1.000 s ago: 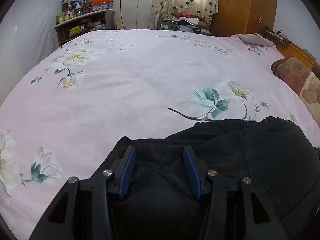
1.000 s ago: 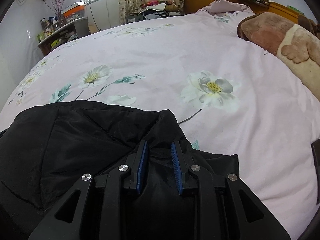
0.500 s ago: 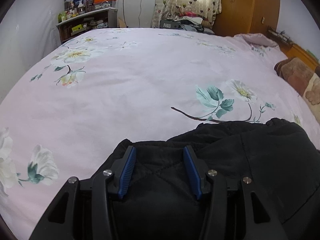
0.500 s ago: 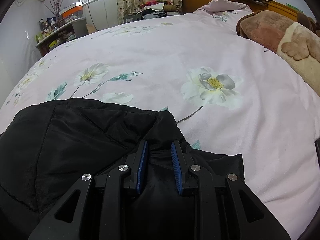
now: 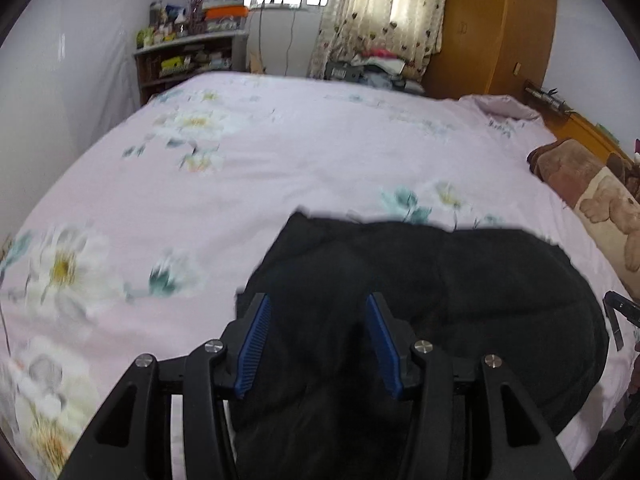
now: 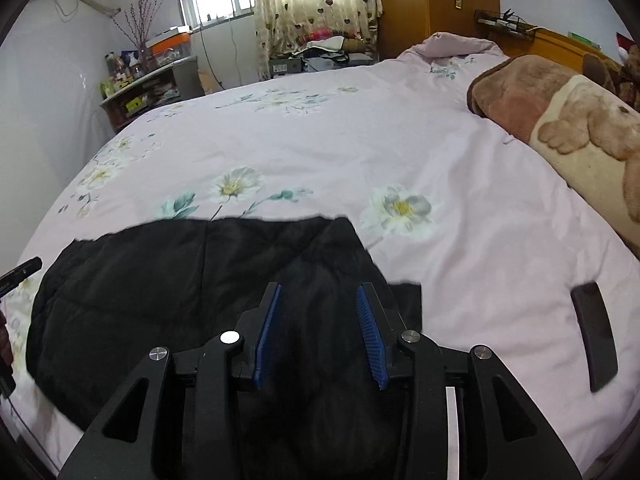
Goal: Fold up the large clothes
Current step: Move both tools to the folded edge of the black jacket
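Lying folded near the bed's (image 6: 460, 168) front edge, black quilted jacket (image 5: 460, 292) (image 6: 160, 280); left gripper (image 5: 316, 312) unclenched above it, right gripper (image 6: 318, 300) just been opening, both w/ nothing gripped.

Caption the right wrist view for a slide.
Right gripper, jaws just opening, over a black jacket on the floral bedspread.

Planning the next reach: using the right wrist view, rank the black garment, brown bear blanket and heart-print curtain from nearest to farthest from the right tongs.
1. Black garment, directly under the right tongs.
2. Brown bear blanket, far right edge of the bed.
3. Heart-print curtain, back wall beyond the bed.
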The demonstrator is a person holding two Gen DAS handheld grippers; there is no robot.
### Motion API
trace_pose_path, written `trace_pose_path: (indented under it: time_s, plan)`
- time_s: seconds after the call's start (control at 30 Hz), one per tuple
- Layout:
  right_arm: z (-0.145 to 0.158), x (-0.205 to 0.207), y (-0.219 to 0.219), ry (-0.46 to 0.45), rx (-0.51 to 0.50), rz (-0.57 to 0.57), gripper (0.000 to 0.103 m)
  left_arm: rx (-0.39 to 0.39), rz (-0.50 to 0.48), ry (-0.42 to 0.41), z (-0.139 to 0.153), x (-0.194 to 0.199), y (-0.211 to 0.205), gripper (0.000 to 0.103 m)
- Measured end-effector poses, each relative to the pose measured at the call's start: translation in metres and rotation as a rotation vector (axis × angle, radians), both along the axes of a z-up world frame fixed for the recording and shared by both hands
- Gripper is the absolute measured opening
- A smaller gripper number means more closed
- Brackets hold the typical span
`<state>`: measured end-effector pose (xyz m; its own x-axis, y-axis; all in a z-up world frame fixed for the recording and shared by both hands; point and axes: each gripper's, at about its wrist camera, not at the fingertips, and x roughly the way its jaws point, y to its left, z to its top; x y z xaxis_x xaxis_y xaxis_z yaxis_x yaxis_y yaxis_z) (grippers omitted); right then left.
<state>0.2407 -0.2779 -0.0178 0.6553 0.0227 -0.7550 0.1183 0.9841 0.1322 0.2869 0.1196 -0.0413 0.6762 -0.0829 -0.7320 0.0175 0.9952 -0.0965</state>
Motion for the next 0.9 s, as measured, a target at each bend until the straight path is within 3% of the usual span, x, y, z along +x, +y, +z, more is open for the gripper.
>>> trace_pose_path:
  time_s: [0.1, 0.17, 0.5, 0.6, 0.73, 0.9]
  plan:
    - [-0.037, -0.004, -0.005, 0.120, -0.001, -0.012, 0.039, -0.020, 0.033, 0.093, -0.031, -0.003, 0.010, 0.053]
    - [-0.050, -0.002, -0.010, 0.141, -0.001, -0.028, 0.039, -0.021, 0.049, 0.094, -0.032, -0.003, 0.011, 0.053]
    - [-0.010, -0.042, 0.008, 0.074, -0.032, 0.009, 0.039, 0.038, 0.040, 0.034, 0.015, -0.042, -0.016, 0.052]
    - [-0.015, -0.052, 0.018, 0.085, -0.018, 0.030, 0.039, 0.041, 0.020, 0.053, 0.009, -0.051, -0.027, 0.052]
    - [-0.043, -0.052, 0.022, 0.150, -0.002, 0.026, 0.039, 0.045, 0.033, 0.127, -0.019, -0.056, -0.035, 0.053]
    - [-0.051, -0.049, 0.019, 0.169, 0.002, 0.024, 0.039, 0.075, 0.026, 0.125, -0.022, -0.062, -0.041, 0.053]
